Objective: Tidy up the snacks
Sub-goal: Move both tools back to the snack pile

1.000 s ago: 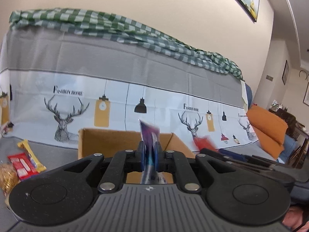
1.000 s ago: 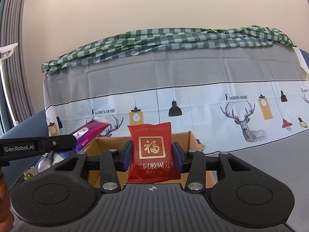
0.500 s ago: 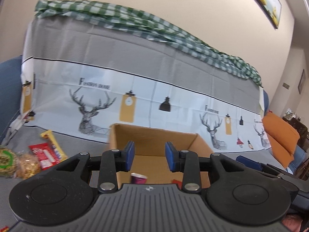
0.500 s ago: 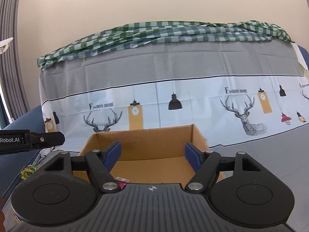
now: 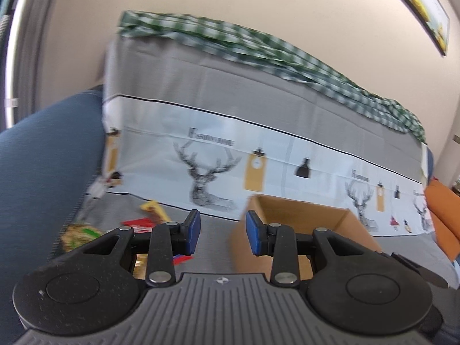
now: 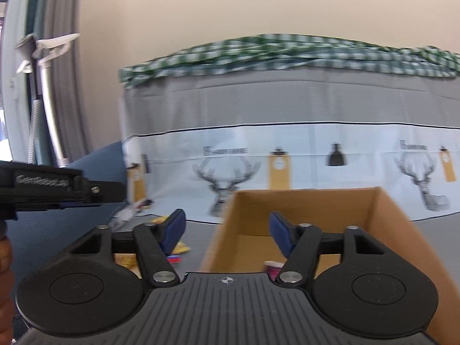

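An open cardboard box [image 5: 302, 210] [image 6: 316, 201] stands on the grey cloth. A purple snack packet [image 6: 273, 267] lies inside it. My left gripper [image 5: 221, 233] is open and empty, left of the box. My right gripper [image 6: 227, 234] is open and empty, over the box's left wall. Loose snacks lie to the left: a yellow bar [image 5: 153, 210], a red packet [image 5: 138, 224], a green and gold bag [image 5: 77, 233], and a yellow packet [image 6: 181, 247]. The left gripper's body [image 6: 57, 189] shows at the left of the right wrist view.
A deer-print cloth [image 5: 258, 155] covers the sofa back, with a green checked blanket [image 5: 258, 49] on top. A blue armrest [image 5: 43, 158] is at the left. An orange cushion [image 5: 442, 215] is at the right. Curtains [image 6: 43, 86] hang at the far left.
Both grippers opened and let their packets drop into the box. Both have since swung left, toward the loose snacks.
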`<state>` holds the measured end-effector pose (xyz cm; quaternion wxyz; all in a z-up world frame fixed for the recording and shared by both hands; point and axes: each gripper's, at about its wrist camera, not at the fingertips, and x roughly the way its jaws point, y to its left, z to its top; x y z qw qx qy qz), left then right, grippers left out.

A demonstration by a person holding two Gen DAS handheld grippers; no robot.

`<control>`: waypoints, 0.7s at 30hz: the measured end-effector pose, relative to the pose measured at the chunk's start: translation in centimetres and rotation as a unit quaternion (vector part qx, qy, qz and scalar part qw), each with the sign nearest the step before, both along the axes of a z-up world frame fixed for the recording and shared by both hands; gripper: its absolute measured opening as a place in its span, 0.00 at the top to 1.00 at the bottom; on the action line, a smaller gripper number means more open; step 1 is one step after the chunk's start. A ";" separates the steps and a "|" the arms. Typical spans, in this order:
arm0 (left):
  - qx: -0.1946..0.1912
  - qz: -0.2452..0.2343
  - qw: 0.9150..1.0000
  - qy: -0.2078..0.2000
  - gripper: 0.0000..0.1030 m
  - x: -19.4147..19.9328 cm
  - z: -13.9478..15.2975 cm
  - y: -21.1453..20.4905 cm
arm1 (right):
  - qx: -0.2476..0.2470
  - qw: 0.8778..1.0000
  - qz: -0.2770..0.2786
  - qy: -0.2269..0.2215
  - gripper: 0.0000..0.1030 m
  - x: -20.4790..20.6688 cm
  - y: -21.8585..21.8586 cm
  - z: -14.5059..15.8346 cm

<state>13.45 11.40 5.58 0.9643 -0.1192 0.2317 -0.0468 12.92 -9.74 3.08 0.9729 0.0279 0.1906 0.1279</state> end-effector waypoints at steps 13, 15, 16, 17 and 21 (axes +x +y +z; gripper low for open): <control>0.017 0.065 0.995 0.069 0.89 0.1 -2.0 6.3 | -0.002 0.997 0.080 0.018 0.58 -0.6 10.4 -2.3; 0.016 0.071 0.994 0.077 0.89 0.3 -2.4 6.9 | -0.002 0.996 0.086 0.025 0.58 -0.5 11.2 -2.9; 0.014 0.073 0.994 0.079 0.89 0.4 -2.7 7.3 | -0.006 0.996 0.086 0.028 0.58 -0.5 11.6 -3.3; 0.013 0.074 0.994 0.082 0.89 0.5 -3.1 7.5 | -0.007 0.996 0.087 0.033 0.58 -0.4 12.1 -3.6; 0.007 0.088 0.990 0.111 0.89 1.2 -4.7 8.7 | -0.011 0.995 0.095 0.042 0.58 0.1 13.4 -4.5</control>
